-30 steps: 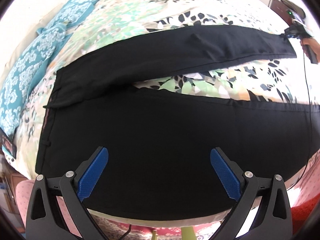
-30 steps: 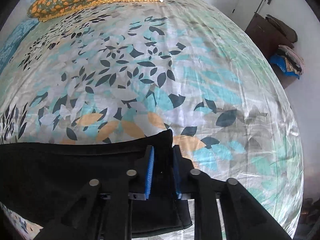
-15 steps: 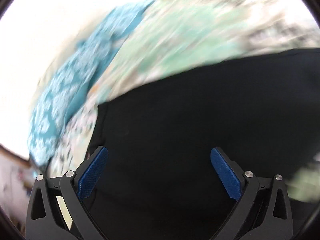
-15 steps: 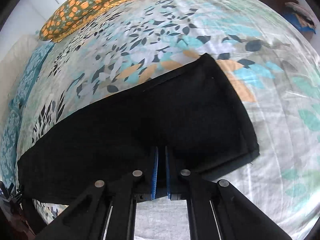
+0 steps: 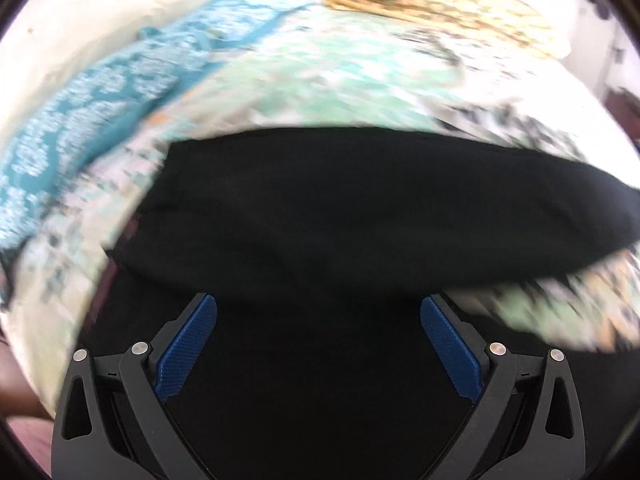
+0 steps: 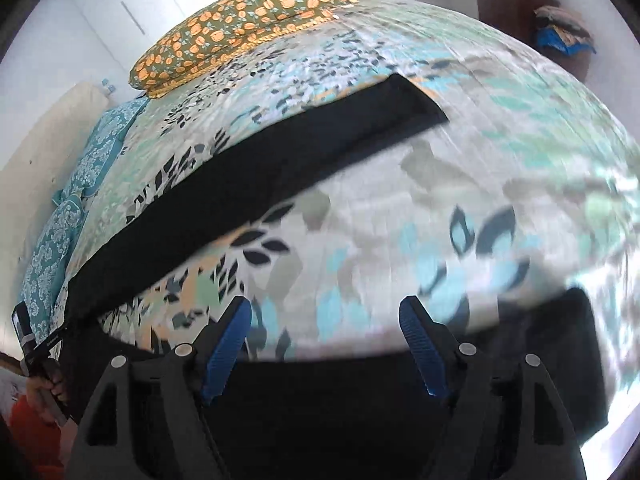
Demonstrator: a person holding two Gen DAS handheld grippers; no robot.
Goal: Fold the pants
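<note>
Black pants (image 5: 360,208) lie beneath the wide, empty left gripper (image 5: 318,344); the right gripper (image 6: 326,344) is opening, empty, bedsheet (image 6: 500,128) free at twelve o'clock.

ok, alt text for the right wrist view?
Black pants lie flat across a leaf-print bedsheet, one leg stretching diagonally away. The right gripper is opening with nothing between its blue pads, above the near leg. An orange-print pillow sits at the far edge of the bed.
</note>
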